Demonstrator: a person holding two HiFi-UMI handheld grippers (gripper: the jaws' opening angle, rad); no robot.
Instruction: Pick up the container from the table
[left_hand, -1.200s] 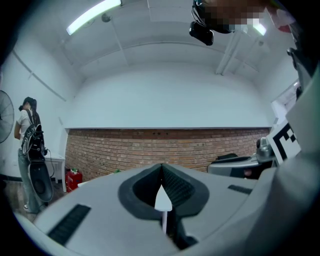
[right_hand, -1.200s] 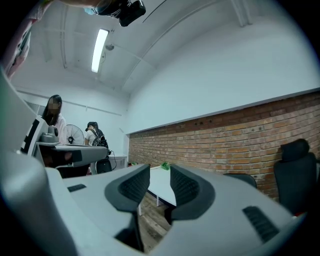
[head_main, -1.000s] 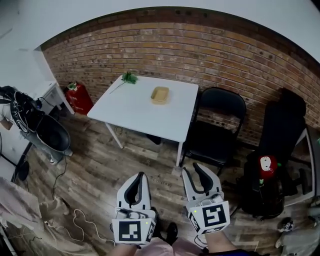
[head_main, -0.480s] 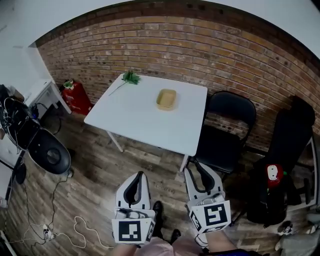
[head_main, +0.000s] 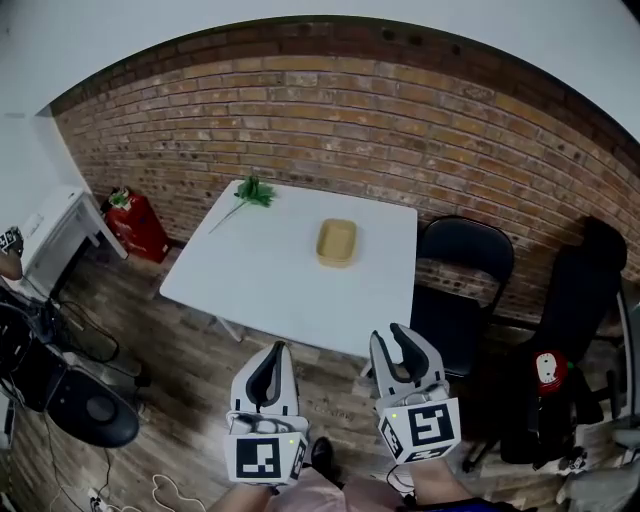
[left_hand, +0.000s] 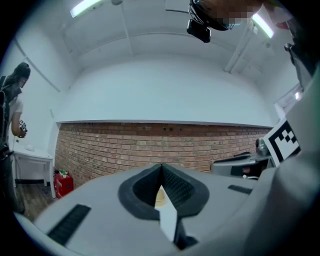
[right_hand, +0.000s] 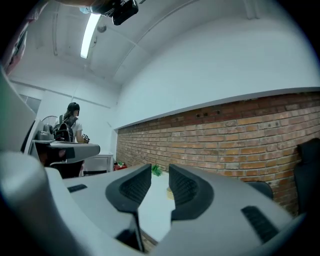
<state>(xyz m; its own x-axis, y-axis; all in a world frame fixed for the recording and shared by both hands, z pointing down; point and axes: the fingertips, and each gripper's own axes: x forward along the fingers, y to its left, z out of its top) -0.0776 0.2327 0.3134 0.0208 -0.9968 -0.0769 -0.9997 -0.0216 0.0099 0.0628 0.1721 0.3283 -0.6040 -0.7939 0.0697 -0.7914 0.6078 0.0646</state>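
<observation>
The container (head_main: 337, 241) sits on the bench (head_main: 260, 285), right of its middle and towards the far edge. It is a shallow tan tray with rounded corners, open on top, and only its own tan floor shows inside. Its long axis runs near to far from where you stand, with one short end towards you and the other towards the brick wall (head_main: 400, 120). It lies flat and touches nothing else.

A green sprig (head_main: 253, 191) lies at the far left corner of the bench, well apart from the container. A black chair (head_main: 462, 262) stands just beside the right edge of the bench.

Your left hand-held gripper (head_main: 274, 349) is held low on the near side of the bench, short of its edge. Its jaw tips meet, so it is closed and empty. In the left gripper view a slip of the container shows far off, behind the closed pads.

Your right hand-held gripper (head_main: 390, 334) is level with it on the right. Its jaws have a narrow gap and have just been closing. Nothing is between them. Through the gap, the right gripper view shows the bench top and the container far ahead.
</observation>
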